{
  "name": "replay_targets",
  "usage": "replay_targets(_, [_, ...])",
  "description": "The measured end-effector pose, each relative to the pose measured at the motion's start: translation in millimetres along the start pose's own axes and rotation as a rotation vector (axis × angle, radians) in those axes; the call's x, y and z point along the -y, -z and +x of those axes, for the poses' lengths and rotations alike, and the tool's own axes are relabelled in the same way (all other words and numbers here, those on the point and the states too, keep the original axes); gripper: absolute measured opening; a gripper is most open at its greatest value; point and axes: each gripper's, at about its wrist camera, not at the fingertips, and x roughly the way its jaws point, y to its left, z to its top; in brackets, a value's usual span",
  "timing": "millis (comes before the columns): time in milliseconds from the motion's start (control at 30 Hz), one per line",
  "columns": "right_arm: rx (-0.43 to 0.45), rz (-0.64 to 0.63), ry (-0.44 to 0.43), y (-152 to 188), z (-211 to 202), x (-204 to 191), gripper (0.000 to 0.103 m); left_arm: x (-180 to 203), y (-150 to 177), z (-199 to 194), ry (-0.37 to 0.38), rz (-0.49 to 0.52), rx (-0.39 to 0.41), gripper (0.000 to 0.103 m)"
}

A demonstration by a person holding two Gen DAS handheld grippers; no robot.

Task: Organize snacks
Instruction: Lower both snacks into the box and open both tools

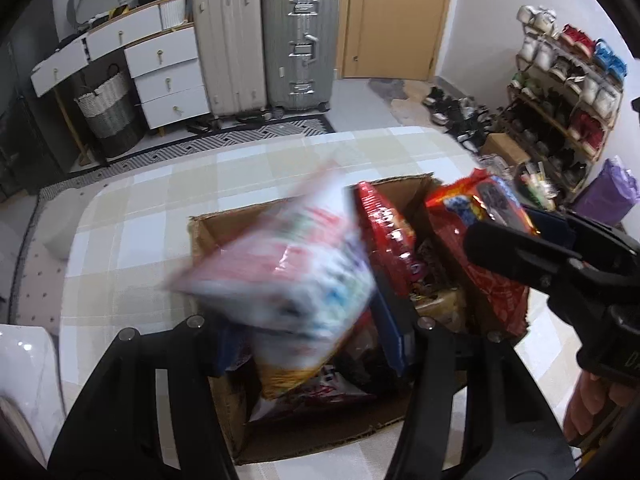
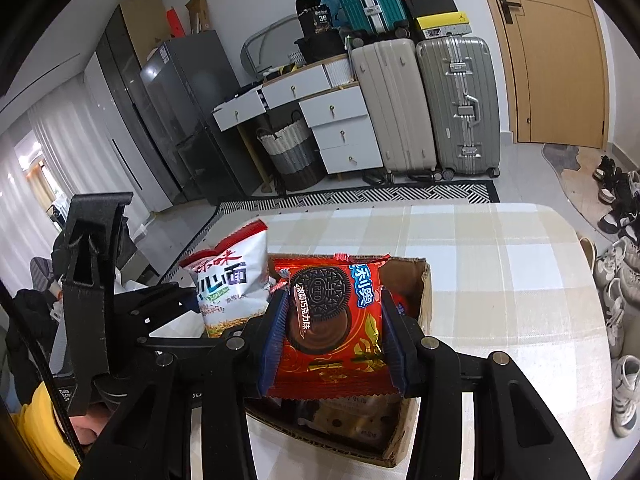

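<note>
Left gripper [image 1: 304,320]: closed on a white crinkly noodle-snack bag [image 1: 288,276], blurred, held between its fingers.
Right gripper [image 2: 334,332]: blue pads clamp both sides of a red foil Oreo packet [image 2: 332,320].
Box: the open brown cardboard box [image 2: 424,292] of snacks sits just beyond both fingertips, on the checked tablecloth [image 2: 500,280].

I see red cookie pack [image 2: 332,328] upright above open cardboard box [image 2: 424,292]; white noodle bag [image 2: 232,280] tilted beside it over box. More snack packs [image 1: 384,236] stand inside. Box rests on checked tabletop [image 2: 500,264].
</note>
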Motion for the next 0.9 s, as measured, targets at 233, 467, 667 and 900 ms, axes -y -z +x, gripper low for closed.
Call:
replay_targets(233, [-0.028,-0.008,0.008,2.9,5.6,-5.5,0.044,-7.4,-0.5,-1.7,0.014,-0.021,0.006,0.056])
replay_targets(467, [-0.055,0.011,0.010,2.8,13.9,-3.2,0.044,-18.4,8.4,-27.4,0.021,-0.041,0.050,0.070])
replay_targets(667, [-0.062,0.009,0.027,2.6,17.4,-6.6,0.044,-18.8,15.9,-47.7,0.023,-0.055,0.068,0.072])
replay_targets(900, [-0.055,-0.003,0.037,4.0,15.9,-12.9,0.044,-21.3,19.5,-72.2,0.019,-0.060,0.095,0.077])
